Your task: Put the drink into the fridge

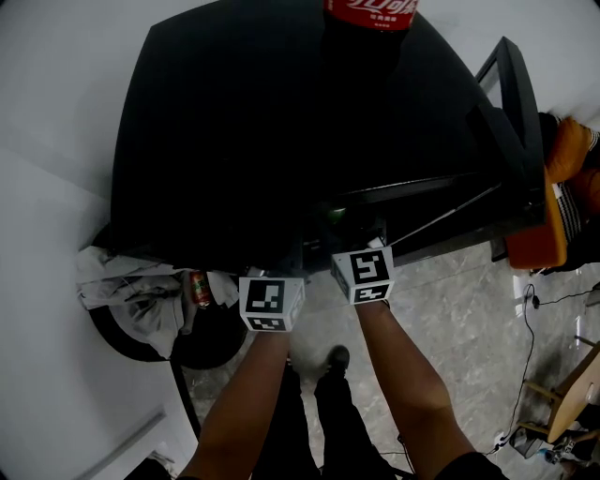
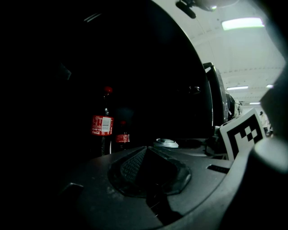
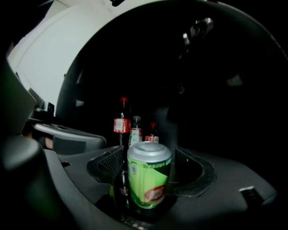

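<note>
A green drink can (image 3: 148, 176) with a silver top stands between the jaws of my right gripper (image 3: 150, 179), which is shut on it. From the head view only a green glint of the can (image 1: 336, 214) shows ahead of the right gripper (image 1: 363, 272), at the dark front of the black fridge (image 1: 234, 141). My left gripper (image 2: 146, 150) is shut on nothing, just left of the right one; its view catches the can's top (image 2: 165, 143). Inside the fridge stand red-labelled cola bottles (image 3: 122, 123) (image 2: 102, 123).
The fridge door (image 1: 511, 112) hangs open at the right. A cola bottle (image 1: 371, 13) stands on the fridge top. A black bin (image 1: 202, 342) with white bags and a red can (image 1: 200, 289) sits left of my legs. An orange object (image 1: 553, 206) and cables lie right.
</note>
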